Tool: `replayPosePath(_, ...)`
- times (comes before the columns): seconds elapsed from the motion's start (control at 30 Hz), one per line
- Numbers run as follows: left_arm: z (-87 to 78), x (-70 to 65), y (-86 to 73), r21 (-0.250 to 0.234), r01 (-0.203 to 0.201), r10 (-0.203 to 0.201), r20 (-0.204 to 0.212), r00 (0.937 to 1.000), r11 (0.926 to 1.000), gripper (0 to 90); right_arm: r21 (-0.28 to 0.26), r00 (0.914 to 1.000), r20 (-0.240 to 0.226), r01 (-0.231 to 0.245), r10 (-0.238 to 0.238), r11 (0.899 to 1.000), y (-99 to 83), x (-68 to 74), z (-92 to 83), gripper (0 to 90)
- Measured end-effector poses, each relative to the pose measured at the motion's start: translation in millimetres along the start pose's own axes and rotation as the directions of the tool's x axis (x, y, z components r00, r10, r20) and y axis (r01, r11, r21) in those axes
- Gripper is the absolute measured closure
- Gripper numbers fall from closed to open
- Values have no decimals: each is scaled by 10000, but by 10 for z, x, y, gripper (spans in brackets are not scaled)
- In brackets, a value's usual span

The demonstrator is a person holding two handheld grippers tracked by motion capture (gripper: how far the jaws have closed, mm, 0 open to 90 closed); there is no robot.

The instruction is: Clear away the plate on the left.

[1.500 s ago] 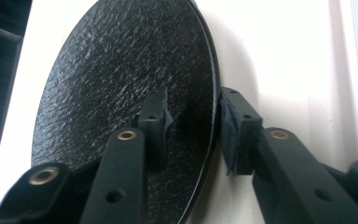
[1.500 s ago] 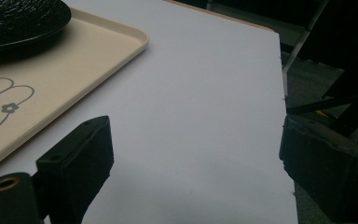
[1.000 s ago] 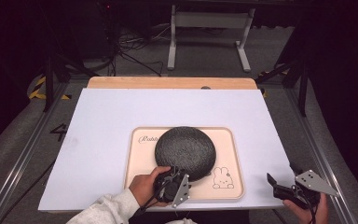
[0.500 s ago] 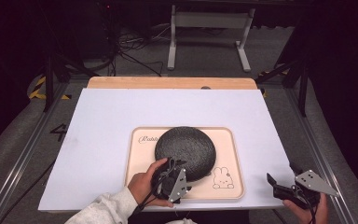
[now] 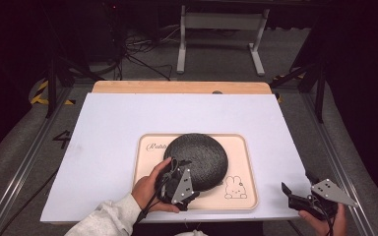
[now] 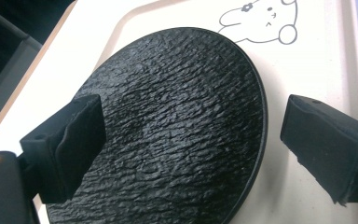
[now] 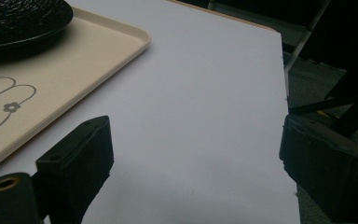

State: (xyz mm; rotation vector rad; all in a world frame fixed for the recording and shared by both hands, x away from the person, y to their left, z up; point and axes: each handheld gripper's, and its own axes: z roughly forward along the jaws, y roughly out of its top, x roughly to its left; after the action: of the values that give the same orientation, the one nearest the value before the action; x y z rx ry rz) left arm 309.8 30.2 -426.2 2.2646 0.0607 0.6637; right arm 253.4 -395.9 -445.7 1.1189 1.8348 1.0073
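Both claws sit spread wide — left claw [image 5: 186, 183] straddling the black textured plate's [image 5: 197, 156] near rim on the beige bunny tray [image 5: 243, 162], right claw [image 5: 295, 195] over bare worktop [image 5: 103, 128] — gripping nothing.

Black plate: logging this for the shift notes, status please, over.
Left gripper open, at the black plate on the tray. Right gripper open, idle at table edge. Nothing in the way.

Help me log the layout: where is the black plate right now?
In the high view the black plate lies on the cream tray, toward its left, with the open left gripper at its near edge.
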Motion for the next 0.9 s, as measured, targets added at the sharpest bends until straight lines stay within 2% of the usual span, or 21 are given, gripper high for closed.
replayPosePath(0.07, -14, 32, -8, -60, -48, 48, -23, 10000, 10000, 77, -26, 10000, -7, -26, 25, 10000, -2, -2, 1, 105)
replayPosePath(0.1, -24, 45, -17, -66, 87, -87, -13, 10000, 9999, 79, -29, 10000, -6, -31, 31, 10000, -2, -3, 1, 105)
replayPosePath(0.2, -49, 93, -35, -112, 109, -110, -74, 9999, 9999, 83, -28, 10000, -13, -12, 12, 10000, -1, 0, 0, 105)
replayPosePath(0.23, -60, 105, -45, -90, 270, -271, -113, 9996, 9996, 84, -29, 10000, -13, -16, 16, 10000, -1, -1, 1, 105)
replayPosePath(0.27, -63, 124, -50, -143, 183, -185, -122, 9998, 9997, 85, -28, 10000, -10, -21, 21, 10000, -1, -1, 1, 105)
replayPosePath(0.37, -87, 168, -76, -153, 303, -306, -215, 9993, 9994, 87, -32, 10000, -3, -26, 26, 10000, -2, -3, 0, 105)
replayPosePath(0.67, -146, 261, -138, -104, 487, -490, -369, 9981, 9988, 95, -43, 10000, 10, -18, 18, 10000, -2, -3, -3, 105)
replayPosePath(0.7, -149, 275, -142, -119, 402, -407, -400, 9984, 9991, 95, -43, 10000, 10, -24, 24, 10000, -2, -4, -3, 105)
replayPosePath(0.9, -187, 354, -206, -26, 632, -633, -537, 9966, 9980, 98, -51, 10000, 9, -24, 25, 10000, -1, -3, -3, 105)
